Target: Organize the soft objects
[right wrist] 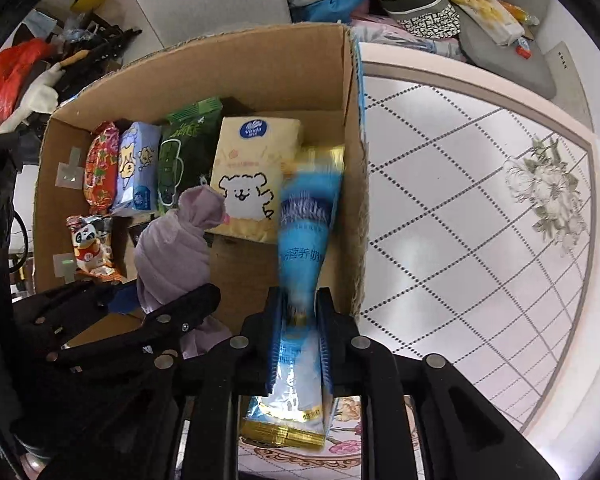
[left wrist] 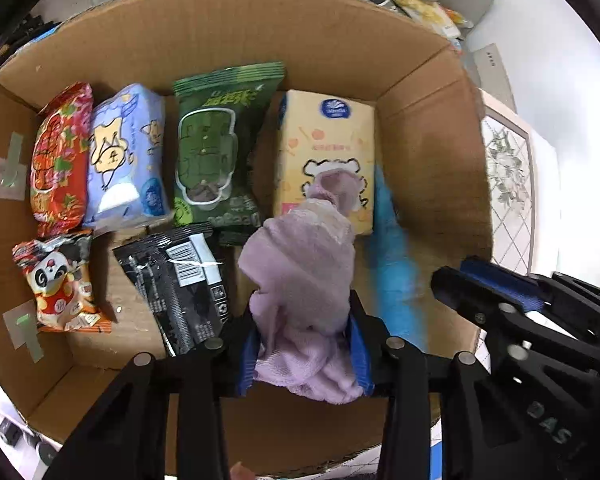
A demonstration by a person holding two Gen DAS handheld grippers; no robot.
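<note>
Box (left wrist: 220, 20) fills centre frame in both views, with packets in a row along its far wall, left to right: red pack (left wrist: 60, 156), blue tissue pack (left wrist: 128, 156), green pack (left wrist: 216, 144), yellow tissue pack (left wrist: 324, 148). In the near row, a panda snack (left wrist: 60, 280) sits lower left and a black pack (left wrist: 180, 284) just right of it. Left gripper (left wrist: 304, 344): fingers pinching a purple cloth (left wrist: 300, 276) near its lower end. The cloth's long axis runs straight ahead from the fingers, its free tip over the near edge of the yellow tissue pack; contact cannot be told. Bare box floor lies below the cloth, between the black pack and the right wall. Right gripper (right wrist: 300, 340): fingers pressed on a blue pouch (right wrist: 304, 236), motion-blurred, long axis forward, its gold end pointing into the box's right far corner, beside the yellow pack. Judgement: both items are over the box; the pouch is nearer the right-wall gap, and the cloth suits the open middle floor.
</note>
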